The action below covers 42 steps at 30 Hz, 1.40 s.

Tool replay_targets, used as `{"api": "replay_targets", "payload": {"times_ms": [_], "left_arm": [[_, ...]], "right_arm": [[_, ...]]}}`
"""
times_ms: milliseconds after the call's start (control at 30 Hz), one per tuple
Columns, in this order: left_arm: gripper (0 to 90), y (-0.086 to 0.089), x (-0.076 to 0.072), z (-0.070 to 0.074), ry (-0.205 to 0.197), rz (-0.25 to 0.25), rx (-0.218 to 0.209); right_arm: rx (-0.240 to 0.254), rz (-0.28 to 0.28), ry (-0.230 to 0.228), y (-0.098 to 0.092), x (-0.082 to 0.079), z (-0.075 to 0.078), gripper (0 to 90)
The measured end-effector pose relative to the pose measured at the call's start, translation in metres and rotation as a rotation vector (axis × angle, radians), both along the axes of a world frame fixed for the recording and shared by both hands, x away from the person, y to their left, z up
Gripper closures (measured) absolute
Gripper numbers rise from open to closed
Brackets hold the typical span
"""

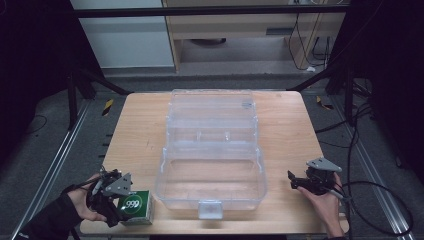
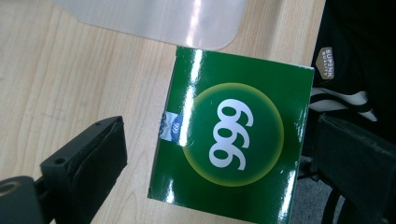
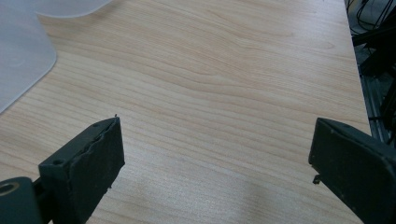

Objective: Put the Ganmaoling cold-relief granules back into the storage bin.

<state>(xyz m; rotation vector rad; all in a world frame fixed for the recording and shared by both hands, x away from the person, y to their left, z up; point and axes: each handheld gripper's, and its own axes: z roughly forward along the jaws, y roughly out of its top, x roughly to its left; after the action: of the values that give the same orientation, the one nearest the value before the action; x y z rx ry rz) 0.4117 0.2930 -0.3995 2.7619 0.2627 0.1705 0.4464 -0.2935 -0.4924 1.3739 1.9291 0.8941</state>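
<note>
A: In the high view, where is the green carton sitting?

B: It is resting at the near left corner of the surface, just beside the open clear plastic case. The left gripper is hanging right at it; the right gripper is waiting well apart, near the right edge.

A: And in the left gripper view?

B: The fingers are standing released, spread to either side of the carton, not pressing it yet. Its glossy face is glaring, so I am judging it slippery, light and easily crushed. I would be pinching the two opposite side walls, gently.

A: The right gripper view?

B: Those fingers are gaping too, holding nothing, over bare wood, with a corner of the case at the left.
</note>
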Motion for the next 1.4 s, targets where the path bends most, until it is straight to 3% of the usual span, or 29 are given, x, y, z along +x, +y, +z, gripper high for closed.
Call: {"api": "replay_targets", "payload": {"times_ms": [767,1400], "left_arm": [[3.1,-0.006,0.005,-0.029,0.051,-0.014,0.040],[8.3,-0.011,0.010,-0.041,0.110,-0.028,0.061]], "right_arm": [[-0.019,0.012,0.015,0.002,0.001,-0.002,3.2],[-0.026,0.022,0.026,0.003,0.003,-0.004,3.4]]}}
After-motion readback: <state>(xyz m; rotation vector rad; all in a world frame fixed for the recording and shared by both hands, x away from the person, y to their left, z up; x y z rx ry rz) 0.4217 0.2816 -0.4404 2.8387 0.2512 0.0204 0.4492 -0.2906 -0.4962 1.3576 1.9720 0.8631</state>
